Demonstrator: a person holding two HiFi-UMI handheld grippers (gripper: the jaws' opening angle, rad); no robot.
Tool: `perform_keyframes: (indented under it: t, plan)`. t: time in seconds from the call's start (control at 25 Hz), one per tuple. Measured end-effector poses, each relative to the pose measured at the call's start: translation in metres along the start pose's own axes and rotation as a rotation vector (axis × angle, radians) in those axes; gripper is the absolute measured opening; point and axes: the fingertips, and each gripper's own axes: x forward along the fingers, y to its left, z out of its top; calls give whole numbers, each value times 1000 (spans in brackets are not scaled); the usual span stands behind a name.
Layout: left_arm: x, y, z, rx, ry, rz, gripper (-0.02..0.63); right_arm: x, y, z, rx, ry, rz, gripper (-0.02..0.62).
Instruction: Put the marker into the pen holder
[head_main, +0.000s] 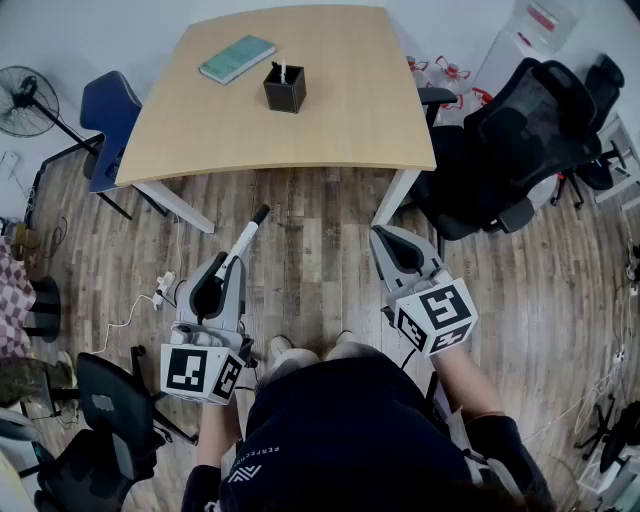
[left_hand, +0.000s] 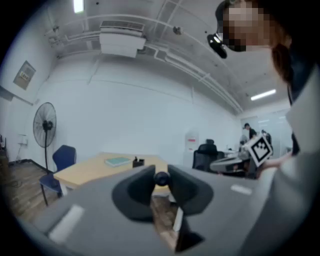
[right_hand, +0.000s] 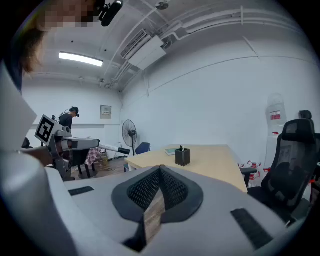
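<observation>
A black square pen holder (head_main: 285, 88) stands on the wooden table (head_main: 340, 120), with something white sticking out of it. My left gripper (head_main: 222, 268) hangs over the floor in front of the table, shut on a white marker (head_main: 247, 235) whose black cap points toward the table. In the left gripper view the marker's dark end (left_hand: 161, 178) sits pinched between the jaws, and the pen holder (left_hand: 138, 162) is far ahead. My right gripper (head_main: 385, 235) is shut with nothing in it; its view shows the pen holder (right_hand: 182, 156) on the table.
A teal book (head_main: 236, 58) lies left of the holder. A black office chair (head_main: 520, 140) stands right of the table, a blue chair (head_main: 110, 115) and a fan (head_main: 25, 100) to its left. A power strip (head_main: 163, 288) and cable lie on the wooden floor.
</observation>
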Motion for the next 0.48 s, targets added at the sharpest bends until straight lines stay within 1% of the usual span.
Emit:
perform_keyframes:
  t: [0.16,0.28,0.48]
  plan:
    - [5,-18,-6,13,14,9,74,-9,-9,-2,49,-28,23,0]
    - [4,-33,-11,7,27,10,74,-17,-13,-8,95,-25,46,0]
    - [6,-54,-11,11,40,-11,74,-23,-16,-11,104,-17,77,0]
